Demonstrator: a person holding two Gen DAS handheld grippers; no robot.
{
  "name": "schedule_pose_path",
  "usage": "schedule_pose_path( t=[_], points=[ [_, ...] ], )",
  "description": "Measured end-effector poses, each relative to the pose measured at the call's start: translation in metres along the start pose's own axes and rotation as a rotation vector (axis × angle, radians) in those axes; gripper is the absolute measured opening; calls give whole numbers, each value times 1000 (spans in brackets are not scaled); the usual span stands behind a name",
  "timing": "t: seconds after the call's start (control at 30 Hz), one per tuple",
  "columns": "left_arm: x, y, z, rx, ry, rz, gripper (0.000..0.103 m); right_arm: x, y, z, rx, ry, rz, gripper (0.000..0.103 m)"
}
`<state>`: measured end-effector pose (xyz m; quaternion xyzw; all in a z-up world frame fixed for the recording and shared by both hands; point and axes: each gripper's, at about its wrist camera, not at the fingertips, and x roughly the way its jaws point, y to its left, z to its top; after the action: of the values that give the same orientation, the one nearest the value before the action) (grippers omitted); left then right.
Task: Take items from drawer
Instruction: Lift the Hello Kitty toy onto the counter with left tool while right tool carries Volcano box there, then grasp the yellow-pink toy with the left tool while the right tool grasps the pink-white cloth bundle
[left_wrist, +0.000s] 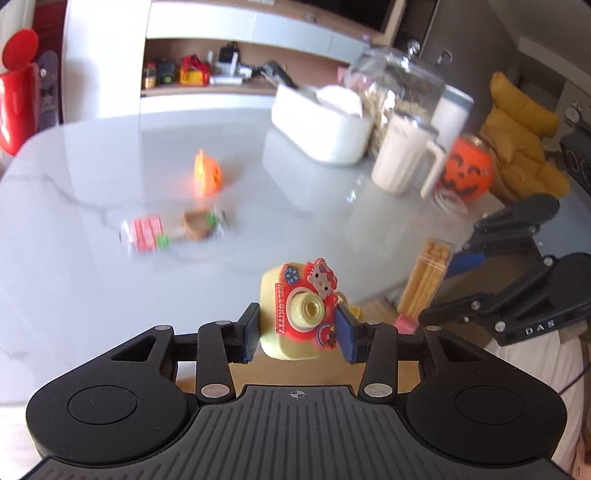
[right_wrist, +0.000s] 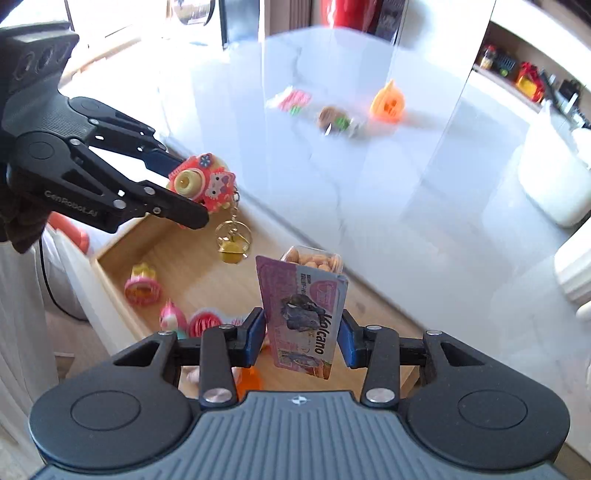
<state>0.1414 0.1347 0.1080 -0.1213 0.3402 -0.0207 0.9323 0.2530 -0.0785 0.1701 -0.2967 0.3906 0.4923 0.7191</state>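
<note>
the left tongs (left_wrist: 299, 328) are clenched on a small toy camera (left_wrist: 295, 314), yellow body with a red cartoon front, gripped across its two sides and held above the near edge of the white counter (left_wrist: 92, 277). from the right wrist view a short chain with a gold bell (right_wrist: 232, 253) dangles free beneath it over the open wooden drawer (right_wrist: 177, 266). the toy looks light and hard, probably a little slick on its plastic sides, so a grip on the flat flanks seems right; the swinging chain could snag on the drawer's wall or on the other tongs.

the right tongs (right_wrist: 303, 338) are grasping a clear snack box (right_wrist: 304, 306) with a purple label, held upright by its narrow sides over the drawer. it appears light and thin-walled, so a hard squeeze might dent it.

still in the drawer, at its left side: a pink ring-shaped toy (right_wrist: 142, 288) and a few small pink and red toys (right_wrist: 188, 321), partly hidden.

already on the counter farther off: an orange pumpkin toy (right_wrist: 388, 103) and two blurred wrapped sweets (right_wrist: 314, 110). at the far right stand a white box (left_wrist: 321, 118), glass jars (left_wrist: 399, 99) and a pumpkin jar (left_wrist: 467, 168), well apart from any likely set-down spot.
</note>
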Motion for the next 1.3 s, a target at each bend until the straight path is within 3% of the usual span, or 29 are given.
schedule_pose_path(
  t=[0.1, 0.2, 0.37, 0.43, 0.5, 0.6, 0.73, 0.83, 0.9, 1.0, 1.07, 1.13, 1.3],
  points=[
    [8, 3, 37, -21, -79, 50, 47, -21, -31, 27, 78, -108, -19, 41],
    [37, 11, 63, -70, -75, 81, 47, -28, -56, 54, 125, -177, -41, 41],
    [102, 27, 66, -96, -31, 124, 46, 16, -94, 89, 255, -155, -26, 41],
    [116, 28, 59, -63, -43, 215, 45, 40, -107, 96, 306, -149, -53, 43],
    [117, 28, 57, -36, -87, 272, 44, 63, -113, 99, 322, -155, -90, 49],
    [98, 33, 59, -50, -129, 243, 45, 75, -118, 93, 346, -165, -108, 52],
    [67, 28, 50, 10, -93, 277, 43, 71, -107, 81, 298, -164, -105, 54],
    [41, 23, 25, 33, -8, 204, 43, 61, -95, 63, 281, -147, -69, 56],
    [23, 19, 1, 73, 79, 150, 43, 55, -82, 48, 275, -127, -33, 64],
    [20, 17, -41, 125, 320, 93, 43, 51, -60, 24, 260, -76, 35, 71],
    [34, 17, -69, 155, 518, 102, 43, 53, -42, 6, 245, -25, 89, 73],
    [50, 16, -91, 203, 650, 137, 43, 63, -31, -6, 237, 30, 124, 73],
    [86, 22, -120, 200, 817, 155, 41, 95, -19, -27, 248, 111, 144, 73]
  ],
)
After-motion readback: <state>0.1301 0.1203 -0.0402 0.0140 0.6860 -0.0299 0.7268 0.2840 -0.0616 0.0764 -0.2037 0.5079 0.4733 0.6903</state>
